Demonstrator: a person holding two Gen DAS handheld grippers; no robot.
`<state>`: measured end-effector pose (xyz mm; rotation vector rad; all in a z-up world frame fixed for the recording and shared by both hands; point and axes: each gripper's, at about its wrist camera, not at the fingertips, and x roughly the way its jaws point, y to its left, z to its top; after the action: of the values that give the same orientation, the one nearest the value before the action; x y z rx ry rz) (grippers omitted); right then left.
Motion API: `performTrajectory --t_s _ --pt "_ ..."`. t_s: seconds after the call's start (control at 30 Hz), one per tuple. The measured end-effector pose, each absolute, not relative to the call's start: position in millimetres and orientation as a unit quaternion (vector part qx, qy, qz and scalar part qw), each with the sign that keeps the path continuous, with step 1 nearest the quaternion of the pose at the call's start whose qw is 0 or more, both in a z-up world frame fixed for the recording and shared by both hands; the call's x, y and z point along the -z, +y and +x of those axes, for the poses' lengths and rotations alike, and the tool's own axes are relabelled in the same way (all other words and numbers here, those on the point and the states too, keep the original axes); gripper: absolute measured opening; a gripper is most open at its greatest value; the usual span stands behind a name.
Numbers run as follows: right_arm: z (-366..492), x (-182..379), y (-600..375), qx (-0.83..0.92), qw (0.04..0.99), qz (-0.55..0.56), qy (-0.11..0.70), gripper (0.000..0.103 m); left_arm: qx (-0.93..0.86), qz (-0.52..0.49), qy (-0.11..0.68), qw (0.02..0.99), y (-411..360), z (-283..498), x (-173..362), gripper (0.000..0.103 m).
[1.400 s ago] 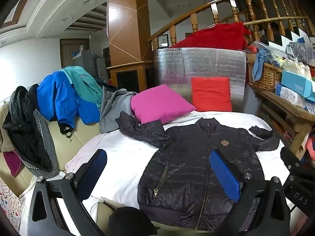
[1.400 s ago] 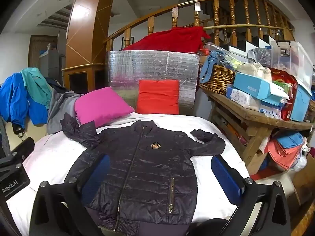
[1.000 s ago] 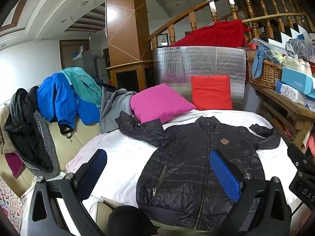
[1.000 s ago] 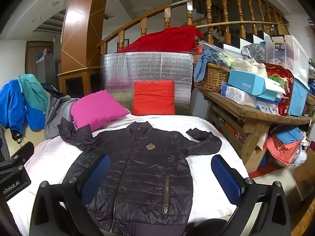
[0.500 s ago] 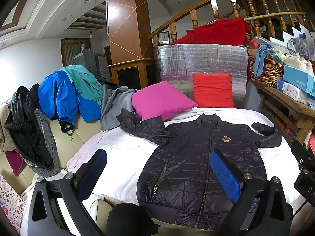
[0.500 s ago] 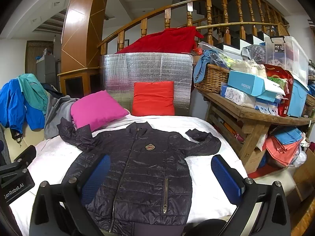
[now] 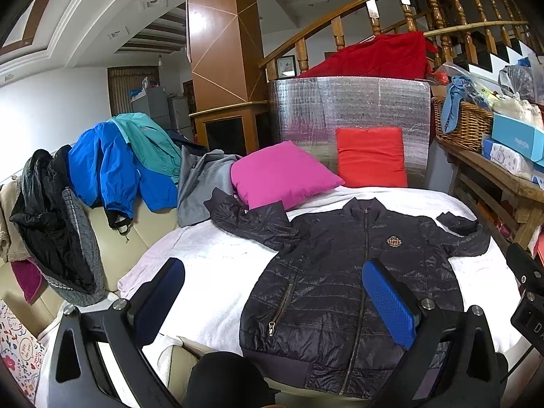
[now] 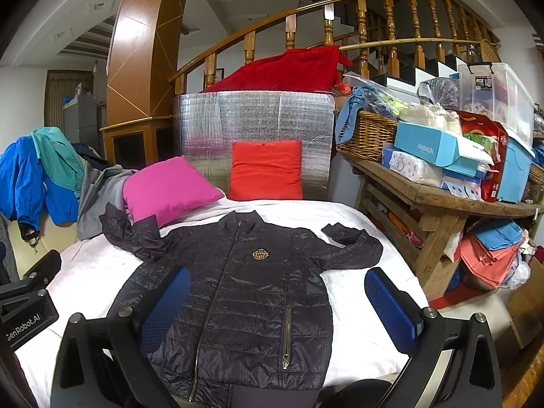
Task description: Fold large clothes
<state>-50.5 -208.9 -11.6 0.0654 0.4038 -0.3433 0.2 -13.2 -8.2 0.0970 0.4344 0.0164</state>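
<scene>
A dark quilted zip jacket point(image 7: 343, 282) lies face up and zipped on the white-covered bed point(image 7: 210, 265), collar away from me. It also shows in the right wrist view point(image 8: 244, 292). Its left sleeve point(image 7: 251, 221) runs up toward the pink cushion; its right sleeve point(image 8: 350, 244) is bent back on itself. My left gripper point(image 7: 272, 301) is open and empty, held above the jacket's lower left. My right gripper point(image 8: 277, 309) is open and empty above the jacket's lower half. Neither touches the jacket.
A pink cushion point(image 7: 282, 173) and a red cushion point(image 7: 370, 156) lean at the bed's head against a silver foil panel point(image 8: 255, 119). Several jackets point(image 7: 112, 166) hang over the sofa on the left. A wooden table point(image 8: 442, 200) piled with boxes and a basket stands to the right.
Both grippers have shifted only slightly over the bed, staying open. The jacket lies as before.
</scene>
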Motion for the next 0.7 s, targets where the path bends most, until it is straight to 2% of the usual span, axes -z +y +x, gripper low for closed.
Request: performTrajectory --t_s 0.7 --pt "-49.0 9.5 -210.3 0.163 0.966 0.035 0.196 0.103 -0.017 0.051 0.198 0.979 -7.3 -2.5 2.4 0.103"
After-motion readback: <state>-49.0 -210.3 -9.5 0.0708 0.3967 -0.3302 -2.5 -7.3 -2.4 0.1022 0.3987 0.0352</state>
